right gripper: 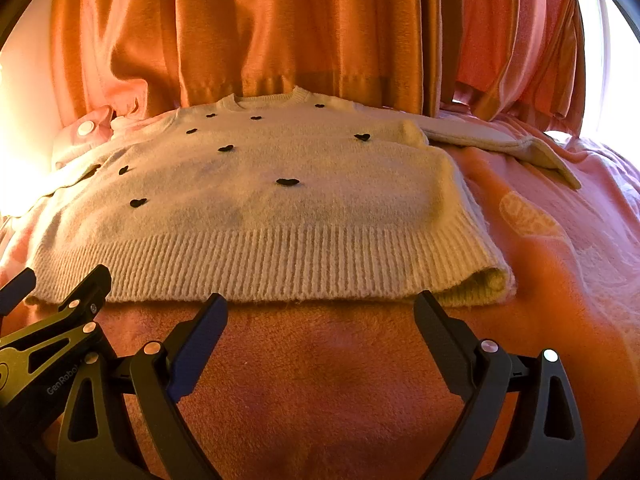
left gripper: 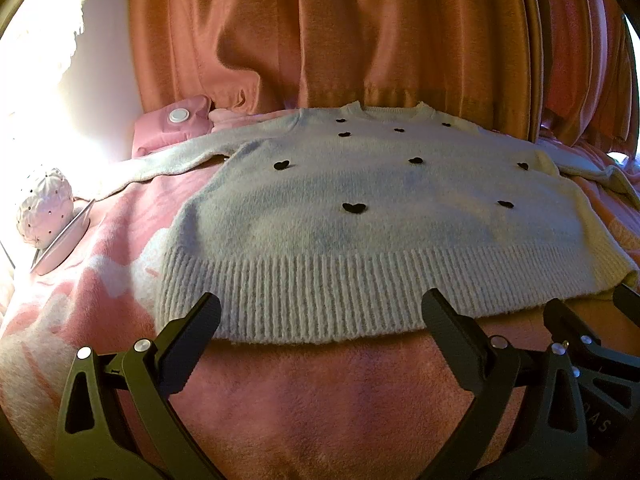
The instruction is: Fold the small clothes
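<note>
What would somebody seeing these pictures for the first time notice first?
Probably the pale knitted sweater dotted with small black hearts, spread flat on a pink blanket with its ribbed hem nearest the cameras. Behind it, orange curtains fill the whole background. In front, the left gripper and right gripper both sit open at the hem, holding nothing.

Backdrop: orange-pink curtain (left gripper: 320, 40) in heavy folds, reaching down to the bed. Bed covered by fluffy pink blanket (left gripper: 320, 400) with white patches. Far left — white wall (left gripper: 108, 80), strongly overexposed glare. Daylight at window edge (right gripper: 612, 60), far right.
</note>
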